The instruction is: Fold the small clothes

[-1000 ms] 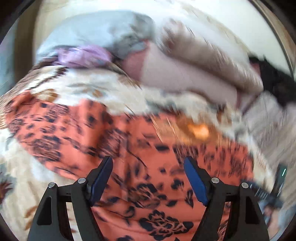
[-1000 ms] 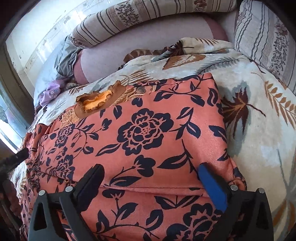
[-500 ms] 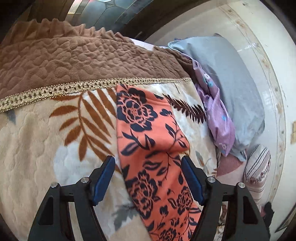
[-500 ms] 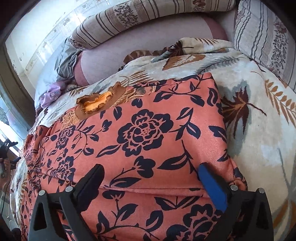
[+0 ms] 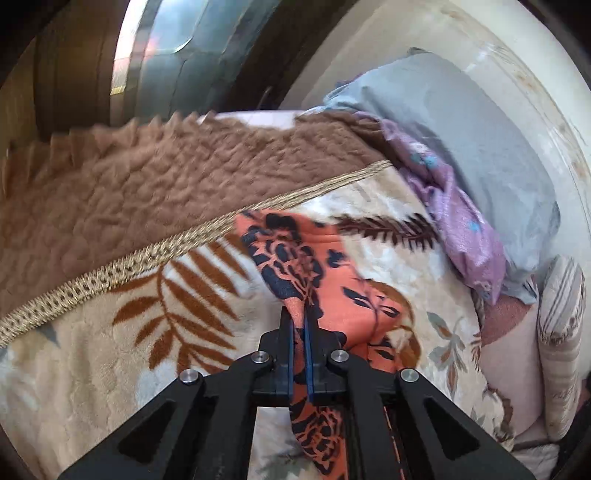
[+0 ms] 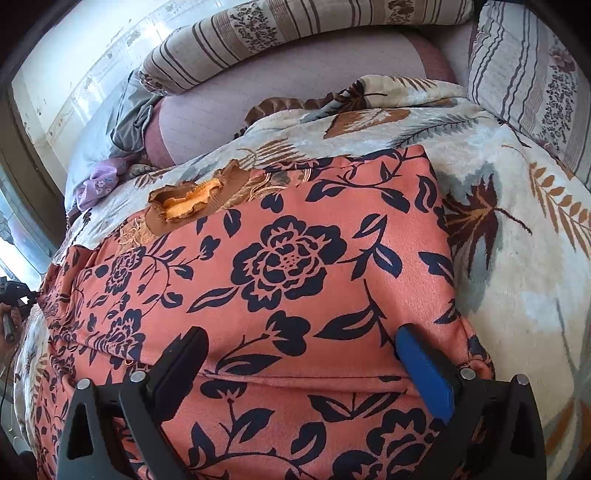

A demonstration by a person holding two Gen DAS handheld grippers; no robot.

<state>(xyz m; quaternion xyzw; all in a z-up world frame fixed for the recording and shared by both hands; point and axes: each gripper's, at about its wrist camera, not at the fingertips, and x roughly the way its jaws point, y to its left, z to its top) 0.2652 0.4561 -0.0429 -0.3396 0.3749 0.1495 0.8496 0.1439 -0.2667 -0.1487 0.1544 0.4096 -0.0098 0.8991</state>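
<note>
The left gripper (image 5: 300, 332) points down at a slant toward the bed, its two blue-lined jaws pressed together on a gathered fold of the orange floral garment (image 5: 295, 258). The pinched cloth rises in a ridge just ahead of the fingertips and trails back under the gripper frame. Beyond it the garment's narrow end lies flat on the cream leaf-print blanket (image 5: 110, 354), stopping short of the blanket's gold braid trim (image 5: 207, 232) and brown quilted border (image 5: 147, 173). Farther right, a lilac cloth (image 5: 458, 229) and a grey pillow (image 5: 480, 122) sit against the wall.

The right gripper (image 6: 303, 354) also tilts downward, jaws spread wide, with the garment's smooth body (image 6: 280, 258) lying below and between the fingers; whether the pads touch the cloth I cannot tell, and they pinch nothing.

Only the right wrist view shows the garment's broad panel spread across the blanket (image 6: 517, 258), with an orange frilled piece (image 6: 192, 199) at its far left edge, and striped bolsters (image 6: 295, 33) beyond. At that view's far left edge a small dark part of the other gripper appears. Only the left wrist view shows the pinched fold and the window behind the bed.
</note>
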